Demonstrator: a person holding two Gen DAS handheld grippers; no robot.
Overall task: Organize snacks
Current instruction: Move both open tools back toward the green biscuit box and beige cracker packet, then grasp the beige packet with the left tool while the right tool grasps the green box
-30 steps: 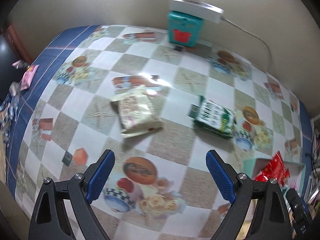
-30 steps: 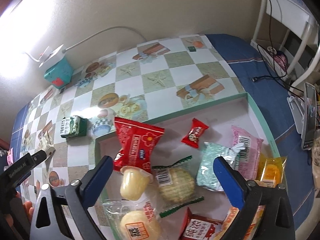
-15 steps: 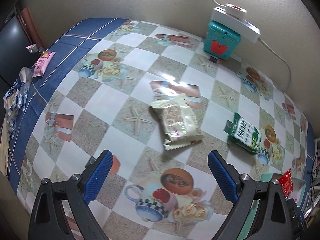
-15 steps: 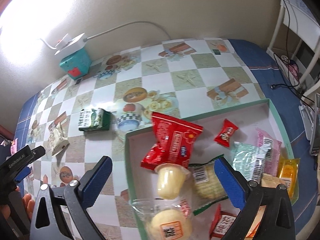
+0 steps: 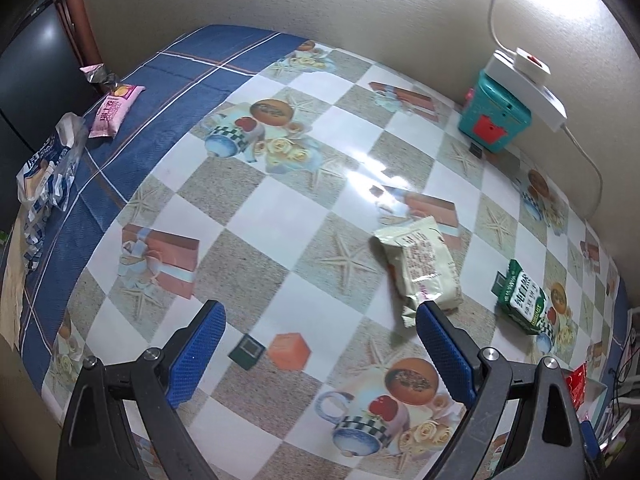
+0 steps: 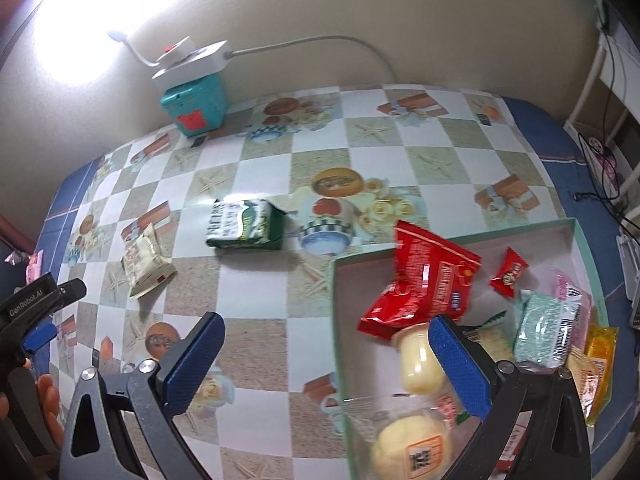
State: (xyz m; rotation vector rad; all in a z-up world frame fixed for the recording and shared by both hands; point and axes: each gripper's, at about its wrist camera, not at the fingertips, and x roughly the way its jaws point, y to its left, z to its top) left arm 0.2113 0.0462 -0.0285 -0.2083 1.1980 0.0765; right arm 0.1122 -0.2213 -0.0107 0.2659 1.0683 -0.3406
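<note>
A cream snack packet [image 5: 420, 268] lies on the patterned tablecloth, just beyond my right fingertip in the left wrist view; it also shows in the right wrist view [image 6: 146, 266]. A green snack box [image 5: 522, 298] lies to its right, and shows in the right wrist view [image 6: 246, 224]. My left gripper [image 5: 320, 350] is open and empty above the table. My right gripper [image 6: 324, 356] is open and empty over the left wall of the pale green box [image 6: 568, 226], which holds a red packet [image 6: 428, 286], a jelly cup [image 6: 420, 364] and several other snacks.
A teal box [image 5: 494, 120] with a white power strip [image 5: 528, 84] on top stands by the wall. A pink packet [image 5: 112, 108] and a blue-white bag [image 5: 48, 172] lie on the blue cloth at the far left. A white rack [image 6: 612, 80] stands at the right.
The left gripper has swung left, so the cream packet and green box shifted right in its view. The right gripper has moved left, from over the box to its left wall.
</note>
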